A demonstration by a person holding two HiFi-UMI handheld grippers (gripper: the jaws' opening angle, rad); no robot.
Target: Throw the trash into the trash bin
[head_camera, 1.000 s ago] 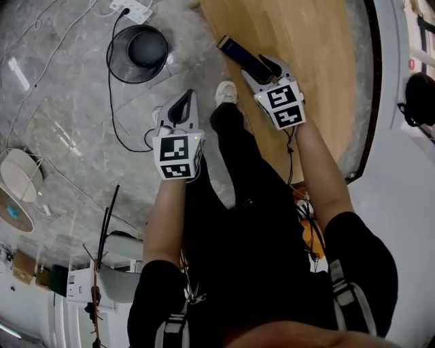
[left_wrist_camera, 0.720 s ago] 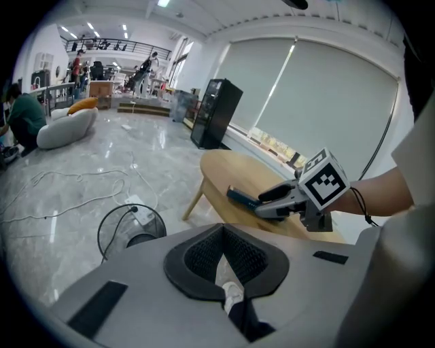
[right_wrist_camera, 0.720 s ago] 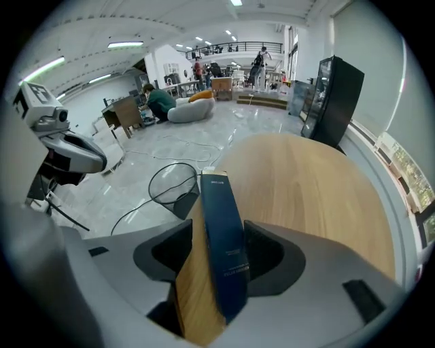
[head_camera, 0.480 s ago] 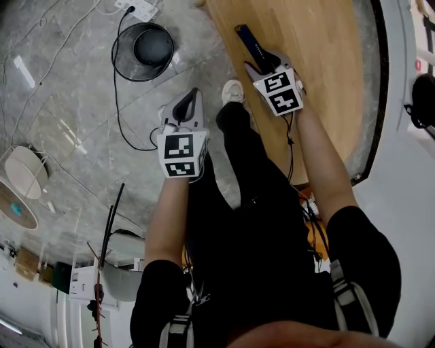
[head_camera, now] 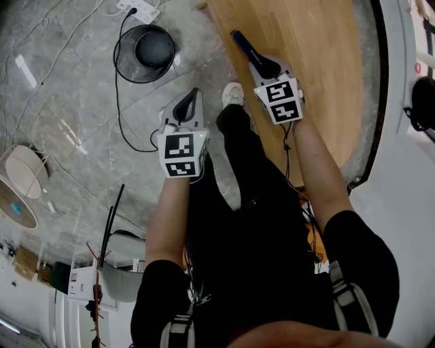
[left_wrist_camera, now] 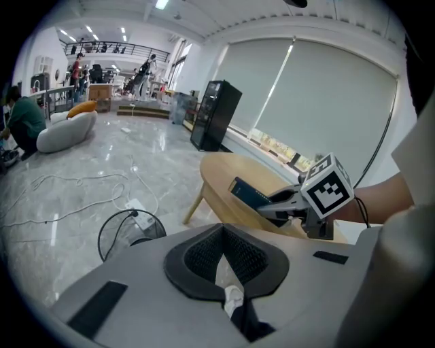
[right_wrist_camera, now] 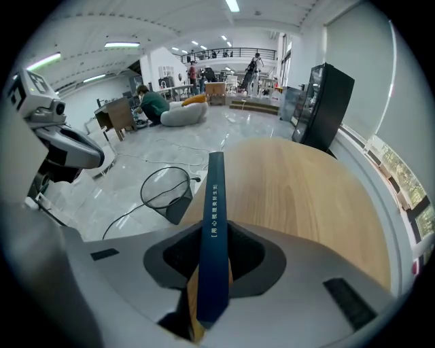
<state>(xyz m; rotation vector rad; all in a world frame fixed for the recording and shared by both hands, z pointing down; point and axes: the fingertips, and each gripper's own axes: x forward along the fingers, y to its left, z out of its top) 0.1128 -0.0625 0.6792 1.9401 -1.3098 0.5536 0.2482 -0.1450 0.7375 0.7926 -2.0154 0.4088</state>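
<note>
A long, flat dark blue box (head_camera: 246, 49) is over the round wooden table (head_camera: 319, 81), near its left edge. My right gripper (head_camera: 266, 68) has just been closing and is now shut on one end of the box. In the right gripper view the box (right_wrist_camera: 213, 224) stands on edge between the pads, pointing away. The black wire trash bin (head_camera: 144, 53) stands on the grey floor, left of the table. My left gripper (head_camera: 188, 103) hangs over the floor beside the person's leg, shut and holding nothing. The left gripper view shows the bin (left_wrist_camera: 129, 234) and the held box (left_wrist_camera: 250, 196).
A white power strip (head_camera: 139, 8) lies behind the bin, and a black cable (head_camera: 126, 129) runs from it across the floor. The person's white shoe (head_camera: 231, 92) is between the grippers. A tall black cabinet (right_wrist_camera: 329, 102) stands beyond the table. People sit far back in the hall.
The right gripper went forward around the blue box and its jaws closed on it. The box's far end has swung slightly left. The left gripper stayed put.
</note>
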